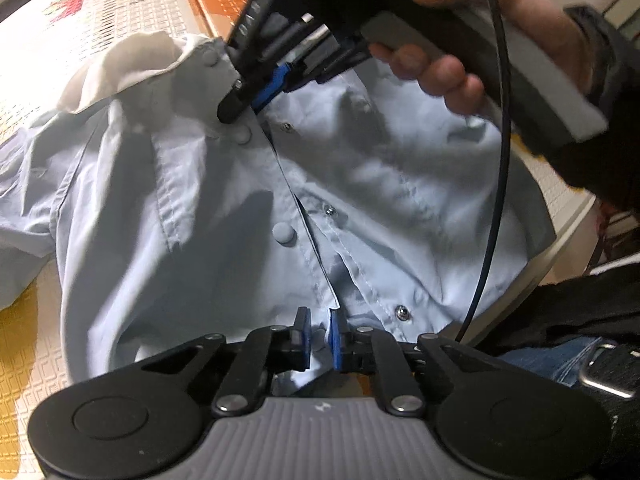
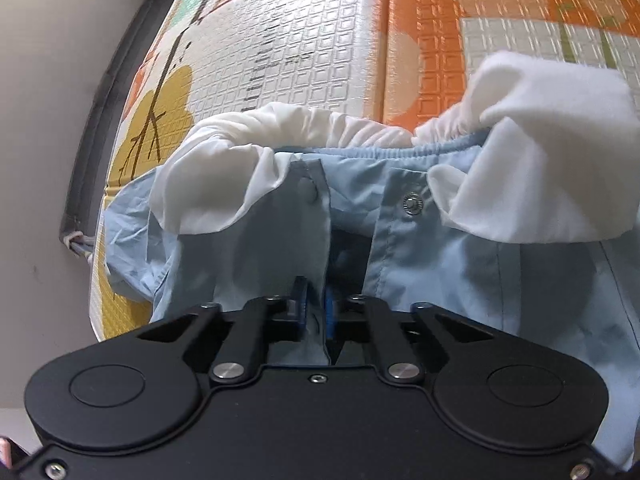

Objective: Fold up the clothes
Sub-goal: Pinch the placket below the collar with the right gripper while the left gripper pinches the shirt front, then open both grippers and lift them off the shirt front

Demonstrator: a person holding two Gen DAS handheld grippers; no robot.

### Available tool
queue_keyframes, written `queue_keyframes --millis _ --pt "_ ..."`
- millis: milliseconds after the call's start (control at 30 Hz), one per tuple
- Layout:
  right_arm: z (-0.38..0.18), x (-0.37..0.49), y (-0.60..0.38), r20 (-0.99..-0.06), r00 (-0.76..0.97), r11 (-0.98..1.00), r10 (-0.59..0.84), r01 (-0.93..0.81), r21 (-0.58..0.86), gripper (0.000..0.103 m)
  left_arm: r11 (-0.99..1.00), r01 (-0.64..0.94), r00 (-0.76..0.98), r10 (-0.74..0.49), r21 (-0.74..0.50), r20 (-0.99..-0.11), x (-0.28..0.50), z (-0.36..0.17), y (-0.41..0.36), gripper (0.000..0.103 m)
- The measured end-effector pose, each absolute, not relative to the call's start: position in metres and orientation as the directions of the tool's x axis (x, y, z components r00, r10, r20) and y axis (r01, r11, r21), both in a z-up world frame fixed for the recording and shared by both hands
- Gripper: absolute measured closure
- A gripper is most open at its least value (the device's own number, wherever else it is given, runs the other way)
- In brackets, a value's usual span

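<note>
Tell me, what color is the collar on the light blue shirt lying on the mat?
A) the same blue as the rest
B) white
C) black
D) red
B: the ruffled collar along the neck of the shirt is white, clearly paler than the blue fabric below it, and the left wrist view shows it the same way.

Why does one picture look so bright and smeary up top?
Left wrist view: glare washes out the mat, and the right tool and hand are blurred. Right wrist view: even light, sharp shirt, edges bent by the fisheye lens.
</note>
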State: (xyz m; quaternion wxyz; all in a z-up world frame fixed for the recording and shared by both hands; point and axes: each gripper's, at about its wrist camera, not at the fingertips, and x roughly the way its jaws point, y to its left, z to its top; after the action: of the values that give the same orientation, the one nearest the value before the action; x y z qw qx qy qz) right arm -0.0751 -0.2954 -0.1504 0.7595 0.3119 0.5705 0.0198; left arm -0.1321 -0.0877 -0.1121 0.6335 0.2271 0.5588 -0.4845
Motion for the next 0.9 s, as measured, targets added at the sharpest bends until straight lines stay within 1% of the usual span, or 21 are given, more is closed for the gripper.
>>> queue_keyframes --millis 200,500,700,900 --pt "-0.137 -0.077 -0.294 -0.828 0.375 0.782 0.417 0.315 0.537 0.103 0.462 0.84 -0.086 -0.402 -0.284 -0.911 -0.124 -0.101 -0.077 0.094" --pt "-0.099 -0.087 -0.304 -0.776 0.436 0.739 0.455 0.301 0.602 0.103 0.464 0.794 -0.14 -0.491 -0.393 -0.86 -0.117 -0.084 -0.057 0.094" --pt "-0.086 -0.092 -0.312 -0.79 0.447 0.751 0.419 0.319 0.579 0.103 0.415 0.774 -0.205 -0.552 -0.479 -0.808 -0.121 -0.076 -0.057 0.094" --pt "-0.089 -0.104 -0.328 -0.819 0.436 0.755 0.372 0.37 0.541 0.103 0.375 0.789 -0.239 -0.542 -0.486 -0.806 -0.132 -0.081 -0.067 0.094"
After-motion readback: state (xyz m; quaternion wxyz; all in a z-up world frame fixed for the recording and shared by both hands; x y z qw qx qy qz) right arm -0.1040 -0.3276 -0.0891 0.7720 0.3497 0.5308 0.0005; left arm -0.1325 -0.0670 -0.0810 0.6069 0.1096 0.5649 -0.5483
